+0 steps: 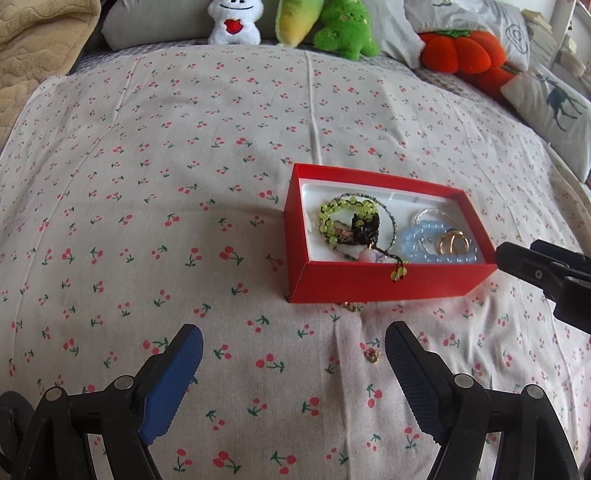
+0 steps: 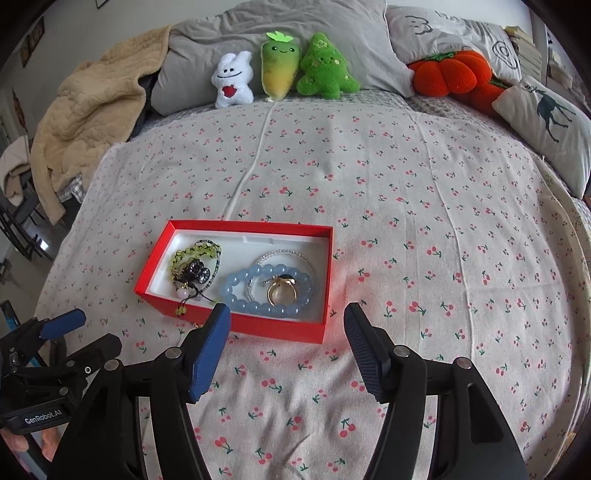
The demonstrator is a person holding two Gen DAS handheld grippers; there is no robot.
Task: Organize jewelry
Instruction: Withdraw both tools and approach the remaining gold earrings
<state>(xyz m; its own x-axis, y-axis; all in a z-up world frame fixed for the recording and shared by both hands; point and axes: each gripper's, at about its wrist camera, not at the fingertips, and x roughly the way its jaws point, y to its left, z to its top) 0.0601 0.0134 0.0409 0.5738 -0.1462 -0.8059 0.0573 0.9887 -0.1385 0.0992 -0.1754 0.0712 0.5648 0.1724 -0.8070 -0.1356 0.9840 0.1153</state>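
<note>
A red box with a white lining sits on the cherry-print bedspread; it also shows in the right wrist view. Inside lie a green bead bracelet, a blue bead bracelet, a silver bangle and gold rings. A small gold piece lies on the spread in front of the box, another at its front wall. My left gripper is open and empty, just short of the box. My right gripper is open and empty at the box's near right corner.
Plush toys, an orange pumpkin cushion, grey pillows and a deer-print pillow line the head of the bed. A beige blanket is heaped at the far left. The bedspread stretches wide to the right of the box.
</note>
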